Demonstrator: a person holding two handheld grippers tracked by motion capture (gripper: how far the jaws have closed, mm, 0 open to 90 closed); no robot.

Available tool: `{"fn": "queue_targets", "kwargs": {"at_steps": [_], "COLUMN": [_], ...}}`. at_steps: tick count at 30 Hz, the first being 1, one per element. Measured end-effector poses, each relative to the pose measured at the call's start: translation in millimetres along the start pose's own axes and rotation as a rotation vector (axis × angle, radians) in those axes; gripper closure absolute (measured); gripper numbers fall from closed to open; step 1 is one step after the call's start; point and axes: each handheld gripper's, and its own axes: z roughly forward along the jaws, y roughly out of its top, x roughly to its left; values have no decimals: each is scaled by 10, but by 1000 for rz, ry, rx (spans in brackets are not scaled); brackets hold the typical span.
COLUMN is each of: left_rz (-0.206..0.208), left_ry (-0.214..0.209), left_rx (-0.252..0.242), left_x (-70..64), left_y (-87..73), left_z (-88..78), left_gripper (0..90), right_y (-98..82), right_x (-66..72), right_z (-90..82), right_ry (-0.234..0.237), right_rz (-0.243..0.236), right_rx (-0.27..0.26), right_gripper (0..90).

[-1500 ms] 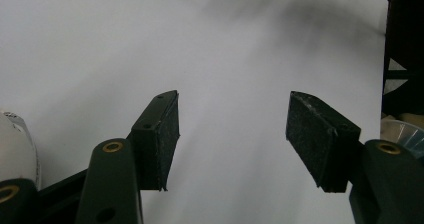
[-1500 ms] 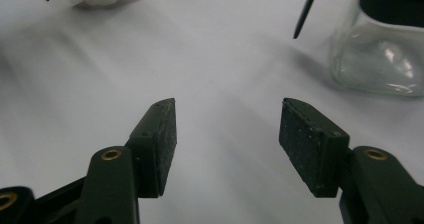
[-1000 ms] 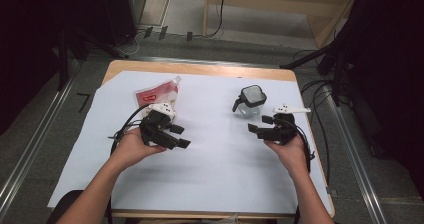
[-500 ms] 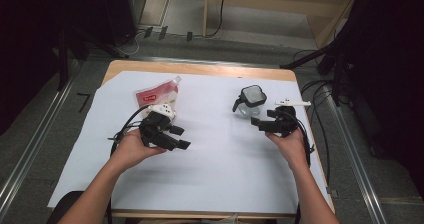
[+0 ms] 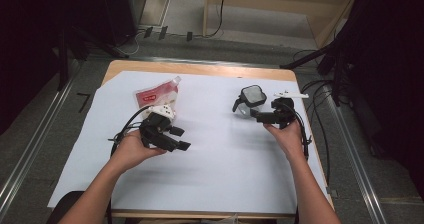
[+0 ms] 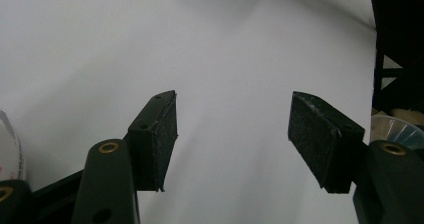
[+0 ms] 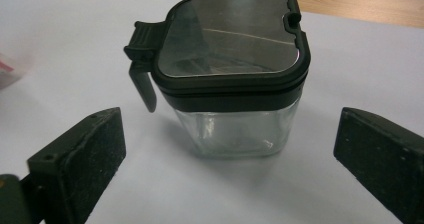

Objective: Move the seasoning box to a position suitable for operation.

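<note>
**Observer:** While you hold there, walk me across the table from the left.

**Operator:** Farthest left on the white sheet I have a red-and-white pouch, lying flat toward the far side. Just in front of it sits my left gripper, low over the paper. Its 2 jaws stand apart with nothing but bare sheet between them; the left gripper view shows both pads clear.

**Observer:** And the jar?

**Operator:** A clear jar with a black lid stands upright right of centre, toward the far edge, well apart from the pouch. Its lid is down and a black tab hangs off one side.

**Observer:** Is the right one on it?

**Operator:** No. My right gripper is just beside the jar, aimed at it. Its jaws have just been opening and now gape wide; in the right gripper view the jar sits beyond the 2 pads, touching neither.
</note>
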Motion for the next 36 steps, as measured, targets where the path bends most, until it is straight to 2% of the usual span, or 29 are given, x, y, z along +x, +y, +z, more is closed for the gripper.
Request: {"fn": "queue_targets", "kwargs": {"at_steps": [8,11,15,19,23,26,29,36], "left_rz": [10,12,10,9,4,-14,-10,-16], "left_ry": [2,1,-8,5,0,-14,-19,-19], "left_rx": [5,8,19,22,19,7,13,9], "left_x": [-22,-21,-15,-20,-17,-11,-5,-10], "left_y": [-5,-10,-16,-33,-55,-77,-87,-112], "left_z": [16,31,48,47,40,40,33,28], "left_gripper": [375,376,377,376,376,376,376,377], "right_y": [-36,-36,-21,10,25,38,46,36], "right_x": [4,9,31,71,91,69,54,59], "right_z": [191,253,387,466,524,575,602,666], "right_ry": [-55,-43,-59,-75,-86,-81,-81,-101], "right_rz": [-21,-16,-50,-59,-64,-48,-27,-35], "right_rx": [20,15,35,16,-9,-28,-34,-49], "right_gripper": [0,0,0,0,0,9,14,68]}}
